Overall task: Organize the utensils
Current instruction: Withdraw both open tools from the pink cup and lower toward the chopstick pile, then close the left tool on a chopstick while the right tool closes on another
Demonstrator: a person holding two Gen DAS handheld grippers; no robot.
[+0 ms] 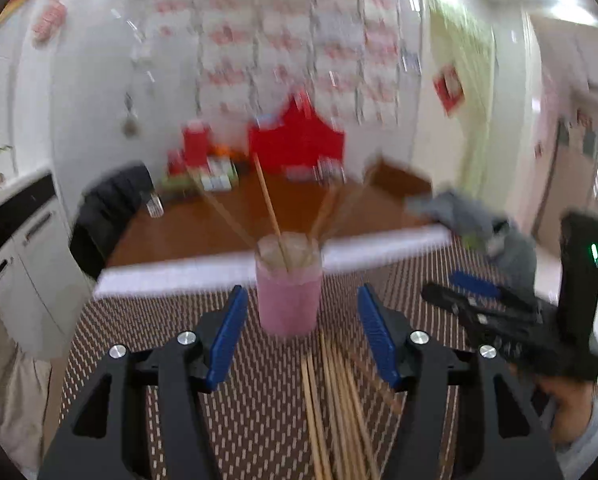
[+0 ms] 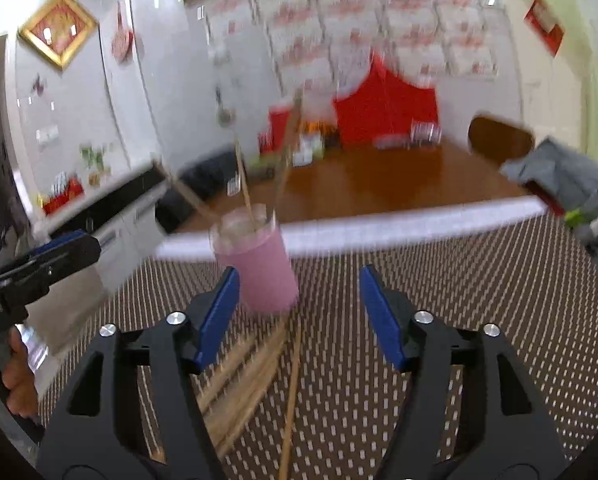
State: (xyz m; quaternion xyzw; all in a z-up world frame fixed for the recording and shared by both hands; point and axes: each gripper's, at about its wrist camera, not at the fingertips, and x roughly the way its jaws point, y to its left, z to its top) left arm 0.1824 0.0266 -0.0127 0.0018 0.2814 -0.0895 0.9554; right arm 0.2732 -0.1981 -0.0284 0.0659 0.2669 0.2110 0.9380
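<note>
A: What's on the worktop (image 1: 203, 236)?

B: Brown wood, with a dotted brown mat (image 1: 147, 328) over its near part. On the mat stands a pink cup (image 1: 289, 296) with loose chopsticks (image 1: 335, 408) lying just before it.

A: And farther back?

B: Red boxes (image 1: 299, 144), a clear glass (image 1: 154, 204), and what may be a grey cloth (image 1: 459, 208); it's blurred.

cup (image 1: 289, 286) stands on the mat (image 1: 159, 336) ahead of my left gripper (image 1: 301, 336), some chopsticks (image 1: 267, 202) in it, more chopsticks (image 1: 335, 408) lying before it; my right gripper (image 2: 295, 320) alongside, table (image 2: 379, 184) behind.
</note>
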